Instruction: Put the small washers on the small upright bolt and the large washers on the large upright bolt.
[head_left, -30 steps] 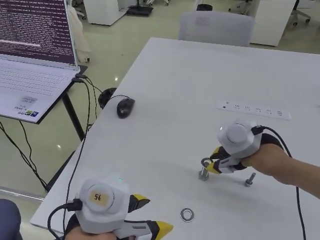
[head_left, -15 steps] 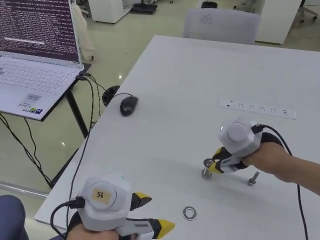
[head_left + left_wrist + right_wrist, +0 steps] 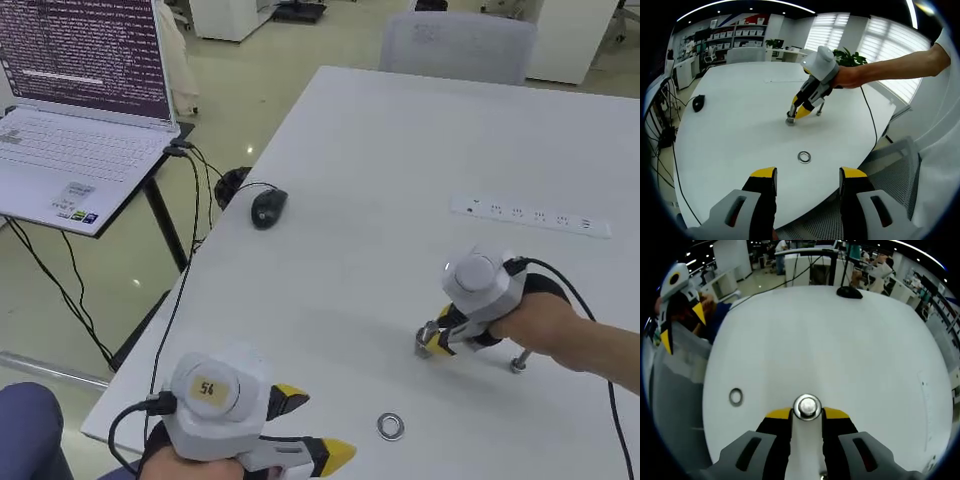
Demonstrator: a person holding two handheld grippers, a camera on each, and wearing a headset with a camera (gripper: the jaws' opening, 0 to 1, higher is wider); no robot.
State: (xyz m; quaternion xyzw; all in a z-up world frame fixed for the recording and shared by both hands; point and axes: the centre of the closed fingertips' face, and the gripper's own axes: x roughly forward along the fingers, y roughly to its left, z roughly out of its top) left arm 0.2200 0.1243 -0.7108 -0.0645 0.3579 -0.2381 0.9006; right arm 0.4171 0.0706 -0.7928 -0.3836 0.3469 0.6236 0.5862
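Steel to steel: pinching a washer (image 3: 798,407) flat with the right gripper (image 3: 431,345), right atop the large bolt (image 3: 789,121), level for slipping down the thread. Holding the left gripper (image 3: 807,174) spread and empty, low over the table (image 3: 740,115), facing the loose washer (image 3: 804,157), probably the next pick.

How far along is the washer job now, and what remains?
Nothing looks finished for sure. In hand: the right gripper holds a washer at the top of the large bolt. Left: a second washer lies loose on the table; the small bolt looks bare; the left gripper is open.
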